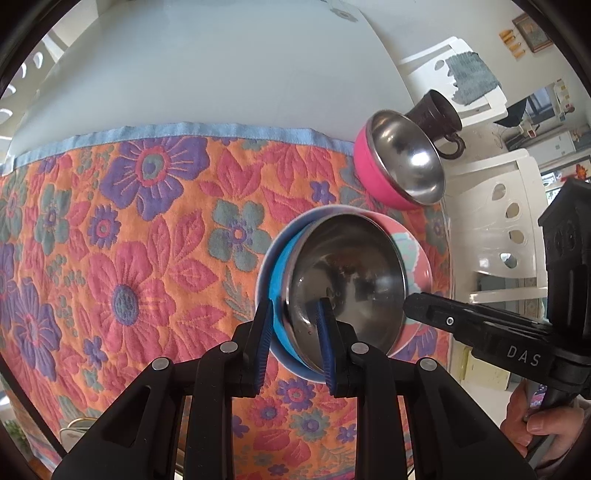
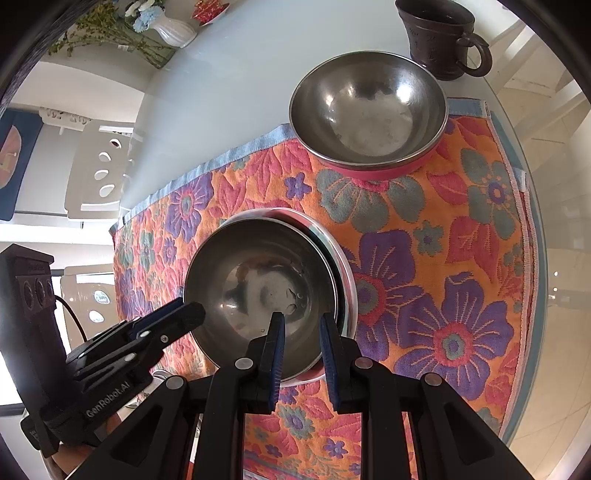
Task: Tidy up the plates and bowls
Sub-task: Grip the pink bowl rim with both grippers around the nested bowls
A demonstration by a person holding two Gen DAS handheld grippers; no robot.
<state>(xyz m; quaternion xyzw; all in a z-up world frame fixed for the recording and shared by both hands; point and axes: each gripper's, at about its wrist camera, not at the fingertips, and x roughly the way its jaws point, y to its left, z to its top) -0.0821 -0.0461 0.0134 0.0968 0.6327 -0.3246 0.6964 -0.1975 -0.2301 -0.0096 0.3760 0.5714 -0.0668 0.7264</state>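
The left gripper (image 1: 295, 341) pinches the rim of a steel bowl with a blue outside (image 1: 347, 284). One blue pad sits inside the bowl and the other sits on its blue wall. This bowl sits tilted inside a bigger pink bowl (image 1: 413, 254) with a pale pattern.

The right gripper (image 2: 303, 349) holds the near rim of that same stack. One pad is inside the steel bowl (image 2: 266, 288). The other pad is outside, by the pale rim of the bowl under it (image 2: 343, 269). Its jaws are squeezed tight. From the left camera, only the black tip of the right gripper (image 1: 417, 306) shows at the stack's edge, and a hand (image 1: 543, 432) holds its handle.

The stack rests on a flowery cloth (image 1: 129, 240) in orange, red and purple. The cloth lies on a white desk (image 1: 221, 66).

Behind the stack sits a steel bowl with a pink outside (image 2: 369, 107). It is near the stack but not touching it. Just past it stands a dark brown cup (image 2: 439, 37) with a handle, upright on the bare desk.

White chairs (image 1: 509, 229) stand beside the desk. A white vase with flowers (image 2: 173, 31) stands at the far side.

The grippers cover the near rims of the bowls. The bottom of the pink bowl is hidden by the steel one. Something round and pale (image 1: 74, 432) peeks out at the lower left edge, too cut off to tell.
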